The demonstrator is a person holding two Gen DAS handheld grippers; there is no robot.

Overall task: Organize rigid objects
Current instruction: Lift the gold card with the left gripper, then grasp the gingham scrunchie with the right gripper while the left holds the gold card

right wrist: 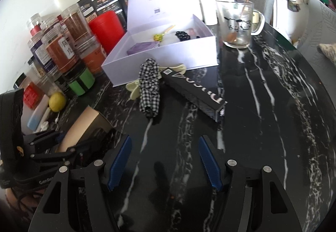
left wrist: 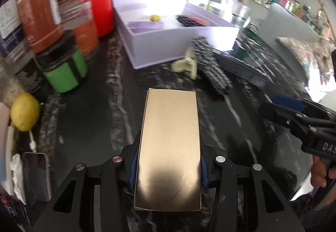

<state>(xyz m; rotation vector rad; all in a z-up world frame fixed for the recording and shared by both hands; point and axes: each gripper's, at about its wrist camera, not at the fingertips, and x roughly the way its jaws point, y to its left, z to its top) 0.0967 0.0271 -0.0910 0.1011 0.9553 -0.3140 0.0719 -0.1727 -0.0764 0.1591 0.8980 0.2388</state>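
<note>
Ahead: white box [right wrist: 166, 57], checked scrunchie [right wrist: 149, 87], black carton [right wrist: 193, 93] | left tool [left wrist: 168, 171] grasping gold box [left wrist: 169, 148] | right tool [right wrist: 164, 162] released

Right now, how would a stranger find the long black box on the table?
Start at the open white box on the black marble table. Just before it lies the long black cardboard box, beside a black-and-white checked fabric roll. Only it bears silver lettering.
</note>
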